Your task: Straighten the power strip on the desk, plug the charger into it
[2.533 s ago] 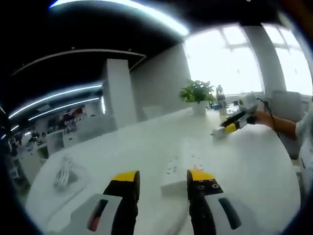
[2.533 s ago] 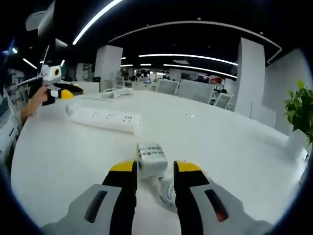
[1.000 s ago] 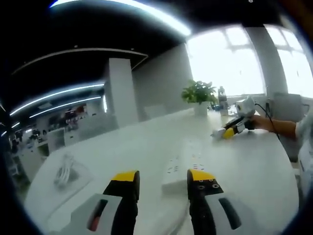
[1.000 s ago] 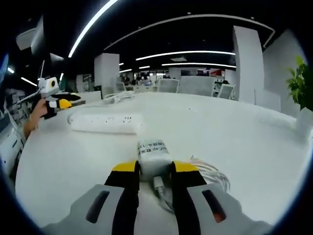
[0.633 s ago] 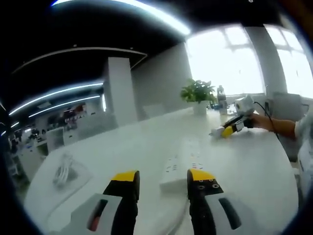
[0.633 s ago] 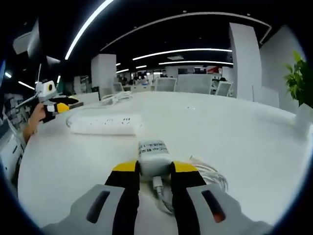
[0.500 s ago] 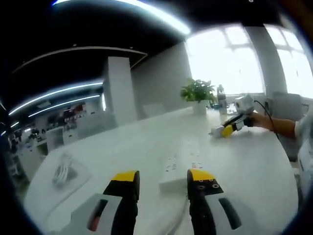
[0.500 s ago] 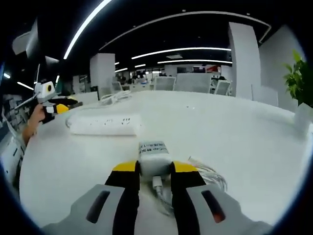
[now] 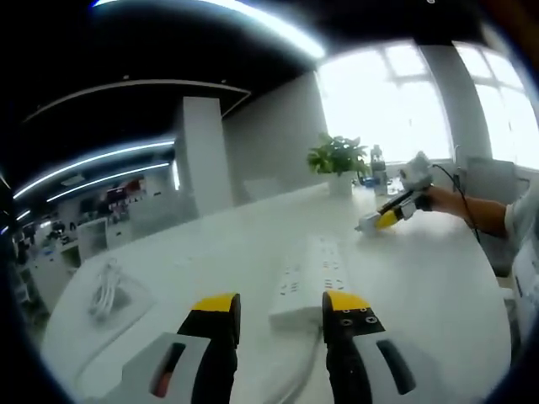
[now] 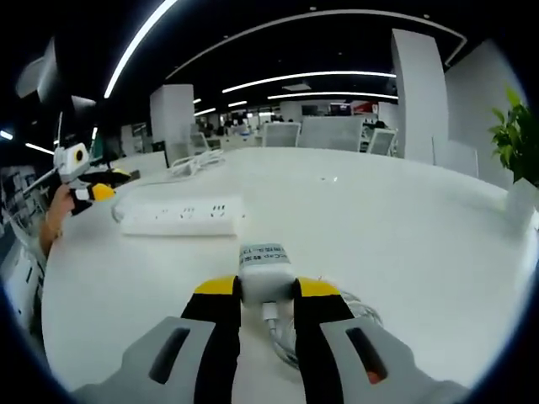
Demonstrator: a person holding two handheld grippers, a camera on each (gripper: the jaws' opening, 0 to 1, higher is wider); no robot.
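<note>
A white power strip (image 9: 308,280) lies on the white desk (image 9: 421,286), its near end just ahead of my left gripper (image 9: 280,305). That gripper is open, with nothing between its yellow-tipped jaws. In the right gripper view the strip (image 10: 181,216) lies crosswise at the left middle. My right gripper (image 10: 265,290) is shut on a white charger (image 10: 264,268), whose labelled end pokes out past the jaws. The charger's white cable (image 10: 341,310) is coiled on the desk just behind it. In the left gripper view the right gripper (image 9: 379,220) is held by a hand at the far right.
A potted plant (image 9: 338,156) stands at the desk's far edge by the window. A bundle of white cable (image 9: 104,291) lies at the desk's left end. The left gripper (image 10: 82,183), held by a hand, is beyond the strip. Office chairs (image 10: 327,133) stand behind the desk.
My right gripper's jaws have closed on the charger and kept hold of it. The power strip sits slightly nearer in the left gripper view. The left gripper stays open.
</note>
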